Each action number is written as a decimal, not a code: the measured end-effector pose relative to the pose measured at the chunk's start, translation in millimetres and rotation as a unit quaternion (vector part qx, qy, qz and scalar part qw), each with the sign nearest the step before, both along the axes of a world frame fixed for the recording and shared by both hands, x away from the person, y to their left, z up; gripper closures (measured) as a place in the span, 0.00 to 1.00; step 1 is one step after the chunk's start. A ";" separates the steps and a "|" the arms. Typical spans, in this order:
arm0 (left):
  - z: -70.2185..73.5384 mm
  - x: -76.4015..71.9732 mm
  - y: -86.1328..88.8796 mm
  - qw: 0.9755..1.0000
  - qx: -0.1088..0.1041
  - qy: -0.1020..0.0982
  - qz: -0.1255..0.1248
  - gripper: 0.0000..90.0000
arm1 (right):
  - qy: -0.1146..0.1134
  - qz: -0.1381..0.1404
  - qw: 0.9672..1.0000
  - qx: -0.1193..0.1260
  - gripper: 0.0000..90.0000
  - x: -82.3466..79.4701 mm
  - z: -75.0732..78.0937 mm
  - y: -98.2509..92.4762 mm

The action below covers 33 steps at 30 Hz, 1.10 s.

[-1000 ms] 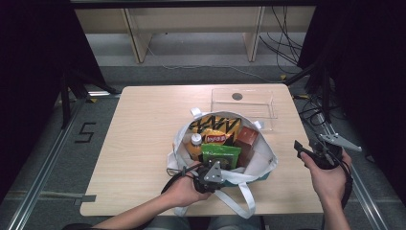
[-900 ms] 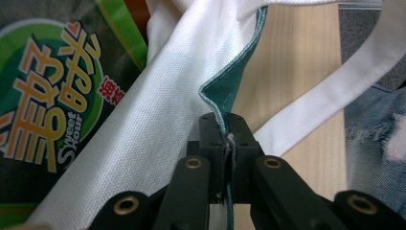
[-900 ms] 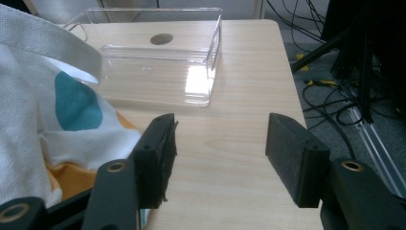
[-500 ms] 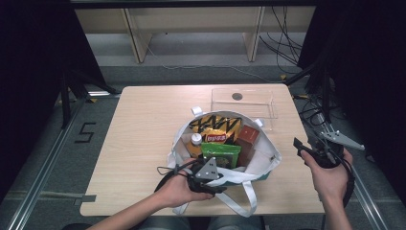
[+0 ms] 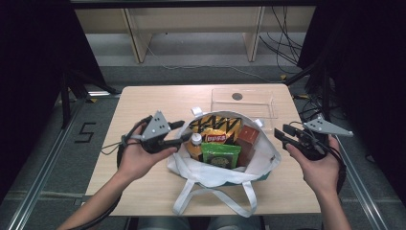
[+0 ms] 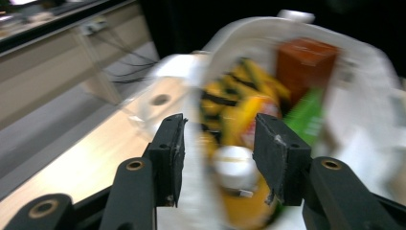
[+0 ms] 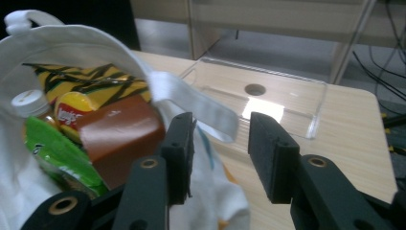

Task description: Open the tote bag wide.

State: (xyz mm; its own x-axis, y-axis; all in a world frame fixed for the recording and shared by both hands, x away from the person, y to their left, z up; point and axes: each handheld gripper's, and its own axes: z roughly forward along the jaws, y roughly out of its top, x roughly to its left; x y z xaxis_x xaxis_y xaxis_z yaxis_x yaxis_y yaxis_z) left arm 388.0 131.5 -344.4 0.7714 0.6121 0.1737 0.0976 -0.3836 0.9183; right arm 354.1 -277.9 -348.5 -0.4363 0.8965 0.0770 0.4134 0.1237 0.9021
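The white bag lay open near the front of the table, with snack packs, a brown box and a bottle inside. The left gripper hung by the bag's left rim, jaws apart and holding nothing. The right gripper, by the bag's right rim, had just been closing a little, with only a strap near its jaws, which pressed on nothing
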 end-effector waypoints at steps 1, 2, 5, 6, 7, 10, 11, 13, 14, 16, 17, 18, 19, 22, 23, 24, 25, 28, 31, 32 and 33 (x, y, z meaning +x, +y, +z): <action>-1.0 4.0 0.2 1.000 0.002 0.002 0.001 0.56 | -0.002 0.017 1.000 -0.013 0.68 5.5 -0.4 6.0; -4.9 13.4 -1.1 1.000 0.001 0.015 0.000 0.56 | 0.004 0.022 1.000 -0.018 0.68 7.6 -1.1 8.7; -9.1 21.0 -3.4 1.000 -0.005 0.028 -0.003 0.57 | 0.018 0.033 0.999 -0.026 0.68 12.6 -3.3 12.9; -10.6 23.6 -4.7 1.000 -0.001 0.030 -0.003 0.57 | 0.029 0.037 0.998 -0.033 0.68 14.2 -4.1 14.7; -12.2 26.0 -6.1 0.999 0.000 0.032 -0.006 0.60 | 0.032 0.044 0.998 -0.039 0.69 16.4 -6.0 15.8; -15.6 32.4 -12.0 0.999 0.004 0.047 -0.014 0.72 | 0.041 0.053 0.996 -0.058 0.74 22.0 -13.1 20.1; -15.6 32.4 -12.0 0.999 0.004 0.047 -0.014 0.75 | 0.041 0.053 0.996 -0.058 0.74 22.0 -13.1 20.1; -14.8 34.3 -12.8 0.999 0.003 0.047 -0.008 0.79 | 0.040 0.059 0.995 -0.073 0.83 24.4 -14.4 20.2; -13.7 35.4 -12.7 0.999 0.003 0.048 -0.003 0.84 | 0.053 0.056 0.995 -0.067 0.87 23.5 -14.2 22.2; -10.5 39.0 -11.1 0.998 -0.005 0.059 0.001 0.95 | 0.051 0.065 0.994 -0.075 0.94 26.2 -12.4 22.8; -9.1 41.4 -9.9 0.998 -0.009 0.060 0.006 0.95 | 0.051 0.065 0.994 -0.075 0.94 26.2 -12.4 22.8; -7.9 44.0 -8.7 0.998 -0.007 0.060 0.010 0.96 | 0.038 0.061 0.994 -0.077 0.95 27.8 -12.3 23.6; -7.4 46.2 -8.4 0.998 -0.009 0.063 0.012 0.97 | 0.042 0.069 0.993 -0.086 0.96 28.9 -10.1 22.3; -6.7 50.1 -8.3 0.998 -0.013 0.066 0.019 0.97 | 0.046 0.060 0.995 -0.072 0.98 29.2 -7.0 25.4; -7.3 50.8 -8.3 0.997 -0.017 0.066 0.021 0.97 | 0.036 0.057 0.995 -0.071 0.98 30.3 -7.3 25.8; -8.1 51.5 -8.1 0.997 -0.018 0.066 0.022 0.97 | 0.037 0.054 0.995 -0.069 0.98 30.8 -7.1 26.2; -9.5 52.3 -7.9 0.997 -0.021 0.065 0.025 0.98 | 0.036 0.053 0.996 -0.067 0.99 31.5 -7.3 26.4; -16.0 57.4 -6.8 0.996 -0.030 0.073 0.035 0.98 | 0.033 0.056 0.995 -0.075 0.99 36.7 -10.9 26.2; -18.7 60.7 -6.6 0.996 -0.037 0.075 0.041 0.97 | 0.035 0.037 0.997 -0.060 0.99 38.7 -15.0 30.6; -21.4 64.0 -7.0 0.995 -0.039 0.076 0.047 0.97 | 0.036 0.037 0.997 -0.061 0.99 40.5 -15.3 30.6; -21.4 64.0 -7.0 0.995 -0.039 0.076 0.047 0.97 | 0.036 0.037 0.997 -0.061 0.99 40.5 -15.3 30.6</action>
State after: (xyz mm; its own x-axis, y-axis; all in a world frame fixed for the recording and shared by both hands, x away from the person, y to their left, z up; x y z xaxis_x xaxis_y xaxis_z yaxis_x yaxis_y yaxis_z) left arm 452.0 124.5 -365.8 0.7237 0.6900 0.0078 0.2704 -0.2940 0.9168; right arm 394.6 -247.3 -363.8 -0.4981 0.8671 0.0025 0.4616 0.2627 0.8473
